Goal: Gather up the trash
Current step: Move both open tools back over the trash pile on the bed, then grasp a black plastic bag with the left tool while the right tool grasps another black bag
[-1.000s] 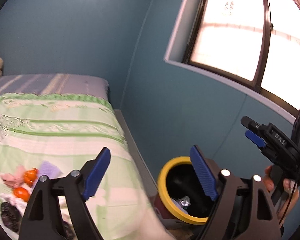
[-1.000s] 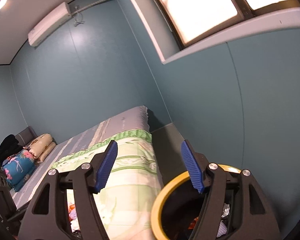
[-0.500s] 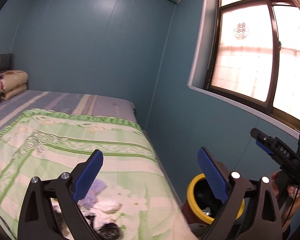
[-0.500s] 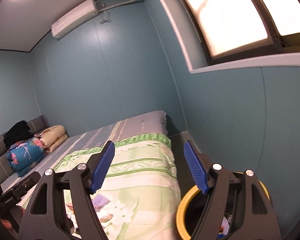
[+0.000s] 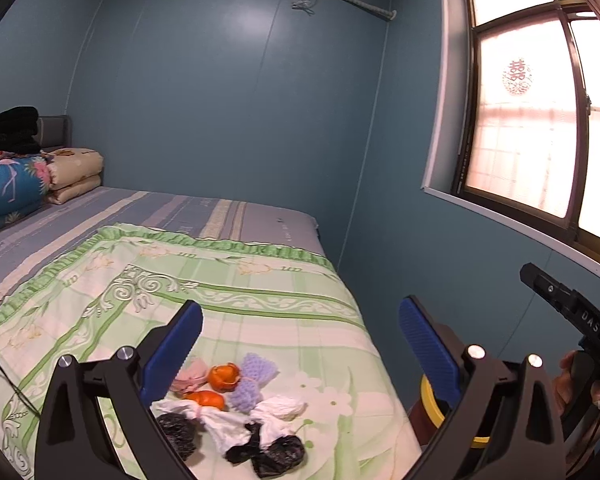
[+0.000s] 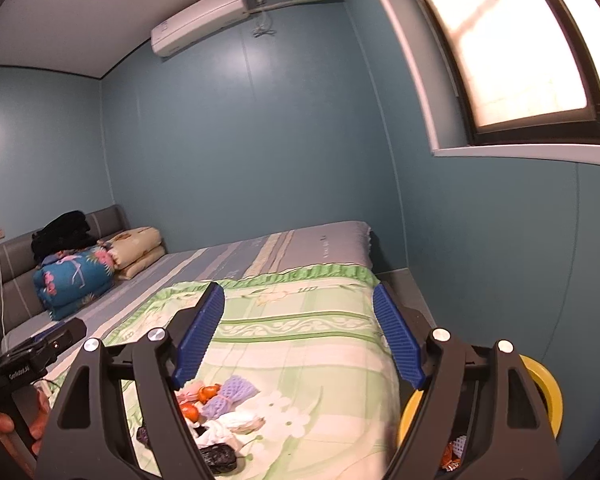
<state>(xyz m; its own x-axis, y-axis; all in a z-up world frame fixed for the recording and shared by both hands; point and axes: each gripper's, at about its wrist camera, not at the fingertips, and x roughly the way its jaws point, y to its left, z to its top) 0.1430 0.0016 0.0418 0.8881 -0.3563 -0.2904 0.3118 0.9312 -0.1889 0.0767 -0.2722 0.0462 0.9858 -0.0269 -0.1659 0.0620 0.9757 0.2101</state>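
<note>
A pile of trash lies on the green floral bedspread [image 5: 260, 292]: orange peels [image 5: 222, 377], purple foam nets [image 5: 260, 366], white tissues [image 5: 228, 426] and black crumpled bags [image 5: 278, 454]. My left gripper [image 5: 300, 308] hovers above and short of the pile, its jaws opening with nothing between them. The right gripper [image 6: 299, 294] also points over the bed with its jaws opening and empty; the same pile [image 6: 224, 404] shows low between its fingers. A yellow-rimmed bin [image 6: 548, 384] stands on the floor to the right of the bed, with scraps inside.
Folded quilts [image 5: 12, 188] and dark clothes sit at the headboard, far left. The blue wall and window [image 5: 540, 120] close off the right side. A hand [image 5: 566, 380] holding the right tool's black body [image 5: 572, 312] shows at the right edge.
Both views have swung up and away from the bin toward the bed. The trash pile now sits ahead of both grippers. Both pairs of jaws have spread wider.
</note>
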